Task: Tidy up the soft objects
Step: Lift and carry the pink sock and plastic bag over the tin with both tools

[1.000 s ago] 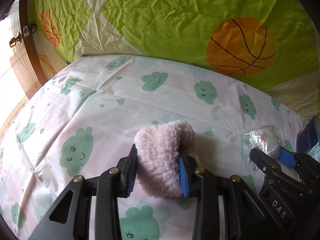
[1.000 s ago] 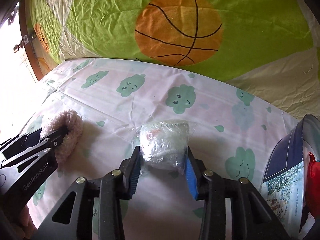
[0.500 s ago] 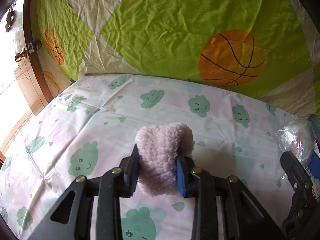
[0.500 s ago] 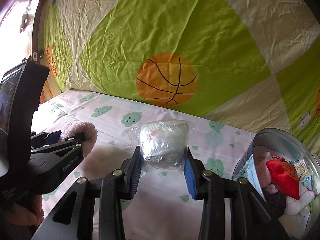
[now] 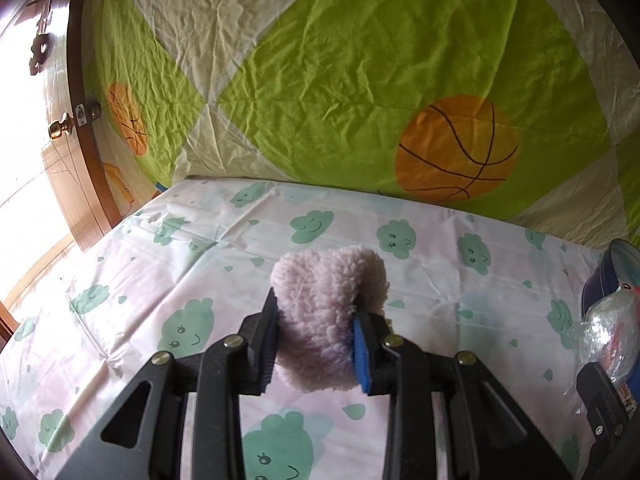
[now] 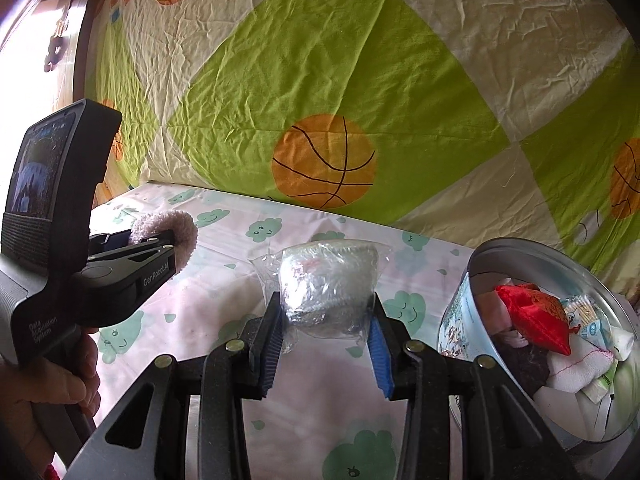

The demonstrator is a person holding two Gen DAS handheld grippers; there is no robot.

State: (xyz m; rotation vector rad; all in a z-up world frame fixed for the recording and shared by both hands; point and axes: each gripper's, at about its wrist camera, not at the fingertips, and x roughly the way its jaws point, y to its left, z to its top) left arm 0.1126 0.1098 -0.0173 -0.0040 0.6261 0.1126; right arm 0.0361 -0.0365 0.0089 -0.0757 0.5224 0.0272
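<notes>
My left gripper (image 5: 314,340) is shut on a fluffy pale pink soft item (image 5: 326,312) and holds it above the bed sheet; it also shows in the right wrist view (image 6: 168,232). My right gripper (image 6: 324,332) is shut on a white soft item wrapped in clear plastic (image 6: 326,284), lifted above the sheet; the bag shows at the right edge of the left wrist view (image 5: 612,336). A round metal tin (image 6: 480,280) stands to the right, holding a red cloth item (image 6: 536,316) and other soft things.
The bed has a white sheet with green cloud faces (image 5: 200,272). A green and cream blanket with basketballs (image 6: 324,160) rises behind it. A wooden door with a brass knob (image 5: 66,124) is at the left.
Both grippers have risen and tilted up with their items. The tin has come fully into the right wrist view, and the right gripper has moved closer to it.
</notes>
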